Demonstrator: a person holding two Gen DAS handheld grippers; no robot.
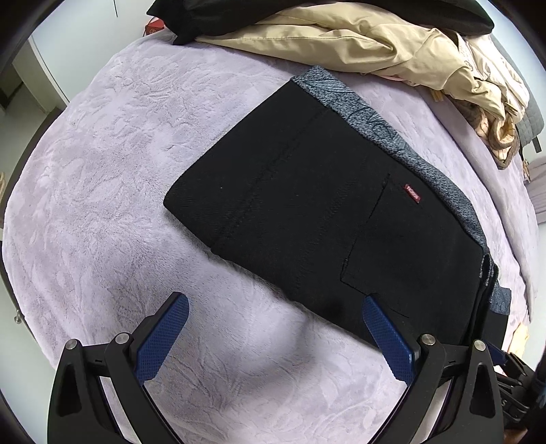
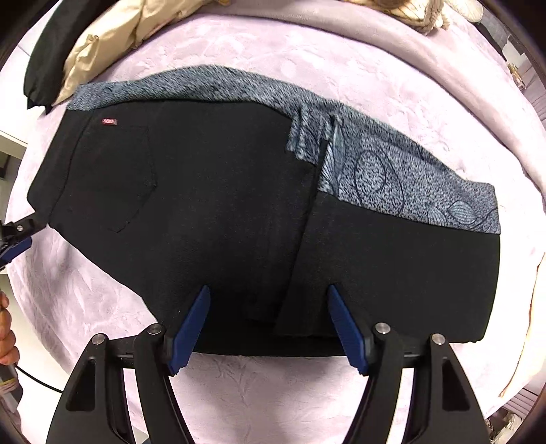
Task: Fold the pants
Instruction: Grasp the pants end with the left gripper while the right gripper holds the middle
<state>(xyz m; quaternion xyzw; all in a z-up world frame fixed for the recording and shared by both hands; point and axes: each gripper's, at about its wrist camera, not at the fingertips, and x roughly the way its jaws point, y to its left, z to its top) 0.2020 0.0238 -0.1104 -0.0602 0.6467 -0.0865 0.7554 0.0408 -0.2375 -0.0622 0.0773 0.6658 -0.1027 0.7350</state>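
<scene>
Black pants (image 2: 211,205) are seen folded into a compact stack, centre frame, on the lilac bed cover (image 1: 102,170). Left gripper (image 1: 276,338) and right gripper (image 2: 269,328): jaws open, nothing held. Judged next: one more fold, or edges squared.

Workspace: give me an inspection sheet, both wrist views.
Surface: lilac plush blanket, embossed.
Job's things: black pants folded flat, grey patterned lining showing along the far edge, red tag by the pocket.
Clutter: beige jacket and a black garment piled beyond the pants.
Grippers: left gripper open, empty; right gripper open over the pants' near edge, gripping nothing.
Cables: black cable at lower left.
Surroundings: too distorted to tell.
</scene>
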